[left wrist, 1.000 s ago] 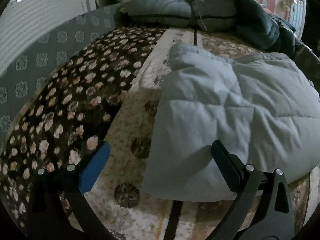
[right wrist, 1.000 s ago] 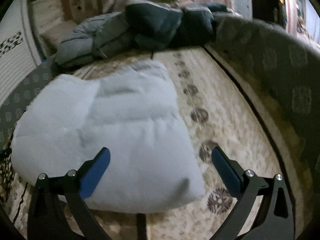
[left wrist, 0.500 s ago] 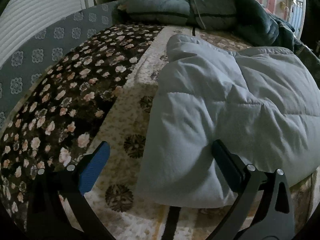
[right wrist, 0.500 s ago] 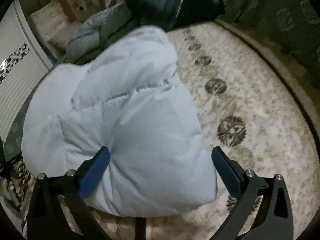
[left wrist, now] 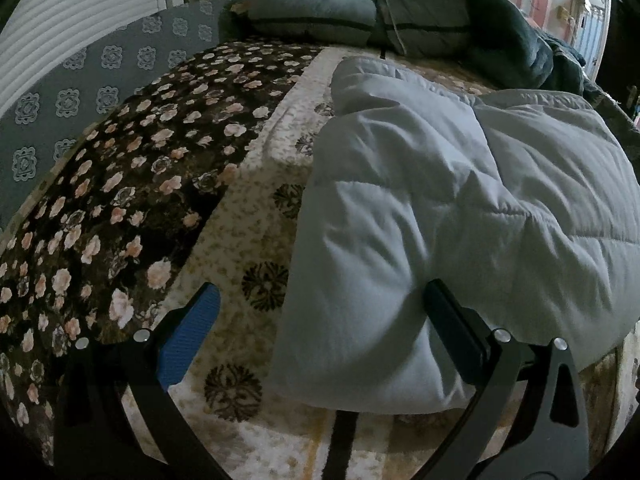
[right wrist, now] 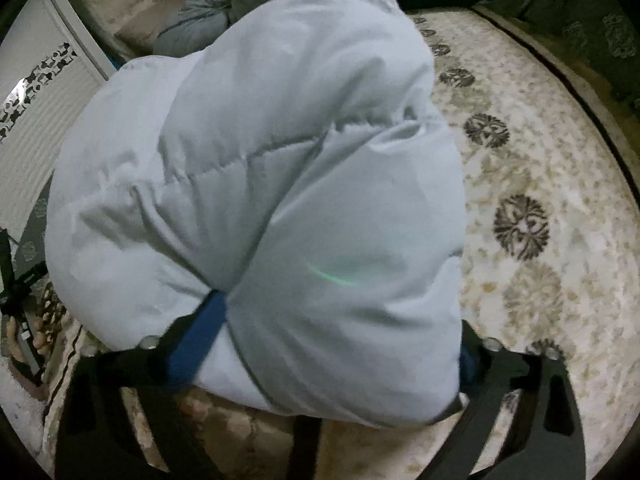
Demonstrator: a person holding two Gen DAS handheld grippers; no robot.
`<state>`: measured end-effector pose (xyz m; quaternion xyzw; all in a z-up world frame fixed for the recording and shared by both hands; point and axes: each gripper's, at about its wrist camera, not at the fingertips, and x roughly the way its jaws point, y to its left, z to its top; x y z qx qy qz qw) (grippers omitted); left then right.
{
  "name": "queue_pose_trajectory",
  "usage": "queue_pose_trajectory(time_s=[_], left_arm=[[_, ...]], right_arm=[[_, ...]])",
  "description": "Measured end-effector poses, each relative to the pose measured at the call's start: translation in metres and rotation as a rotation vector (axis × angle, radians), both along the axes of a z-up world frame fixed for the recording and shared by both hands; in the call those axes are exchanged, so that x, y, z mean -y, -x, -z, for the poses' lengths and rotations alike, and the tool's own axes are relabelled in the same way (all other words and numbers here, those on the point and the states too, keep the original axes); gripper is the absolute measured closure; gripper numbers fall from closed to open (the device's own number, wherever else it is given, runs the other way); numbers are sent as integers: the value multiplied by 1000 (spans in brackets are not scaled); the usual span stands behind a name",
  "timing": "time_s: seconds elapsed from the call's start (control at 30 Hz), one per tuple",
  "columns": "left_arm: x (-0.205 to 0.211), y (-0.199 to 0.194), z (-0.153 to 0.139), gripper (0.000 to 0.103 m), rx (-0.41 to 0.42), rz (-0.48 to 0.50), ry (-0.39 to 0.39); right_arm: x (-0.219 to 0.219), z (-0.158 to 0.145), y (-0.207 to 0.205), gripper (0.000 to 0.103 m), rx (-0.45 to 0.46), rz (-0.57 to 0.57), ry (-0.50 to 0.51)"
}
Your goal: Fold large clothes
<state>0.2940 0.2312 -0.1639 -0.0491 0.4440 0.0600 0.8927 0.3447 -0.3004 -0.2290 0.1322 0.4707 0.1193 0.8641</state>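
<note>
Pale-blue quilted padded garment (left wrist: 460, 216), a thick puffy thing, lies bunched on the patterned bedspread (left wrist: 248, 240) of a bed, already doubled into a fat bundle whose near edge hangs toward both cameras. It probably sits this way because its bulk needs gathering from two ends at once, so each hand comes in at one near corner. The left tongs (left wrist: 320, 324) stand wide apart: the blue pad (left wrist: 188, 332) hangs over bare bedspread, clear of the cloth, while the dark opposite finger (left wrist: 452, 320) presses a dent into the garment's near corner. Only part of the corner lies between the fingers and nothing is clamped, so that side reads as poised rather than gripping. The right tongs (right wrist: 336, 340) are closing, with the garment's other near corner (right wrist: 340, 280) bulging between the jaws; the blue pad (right wrist: 204, 328) already bites into a crease on one side, and the far pad is almost buried behind the fabric, so a firm pinch cannot be confirmed there. The padding looks springy and slippery, so a shallow bite could slide off once lifted. Beyond lie a dark floral blanket (left wrist: 120, 184) and a heap of grey and dark bedding (left wrist: 380, 20) at the far end of the bed, well apart from the work.
</note>
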Motion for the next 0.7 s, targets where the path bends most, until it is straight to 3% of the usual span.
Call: queue_pose_trajectory(time_s=[0.07, 0.17, 0.47, 0.5, 0.63, 0.7], left_arm=[[-2, -2, -1, 3, -12, 9, 35], [-10, -2, 0, 3, -30, 34, 89], [-12, -27, 28, 3, -55, 117, 180], [-14, -30, 31, 3, -53, 124, 205], [-27, -33, 54, 3, -94, 104, 438], [-21, -33, 58, 3, -99, 118, 452]], right_arm=[[-3, -2, 1, 32, 7, -9, -15], [-10, -5, 0, 41, 20, -30, 16], [-15, -5, -3, 39, 14, -9, 27], [-16, -4, -2, 38, 13, -5, 25], [-13, -3, -3, 36, 10, 2, 25], [-12, -3, -4, 36, 8, 2, 24]])
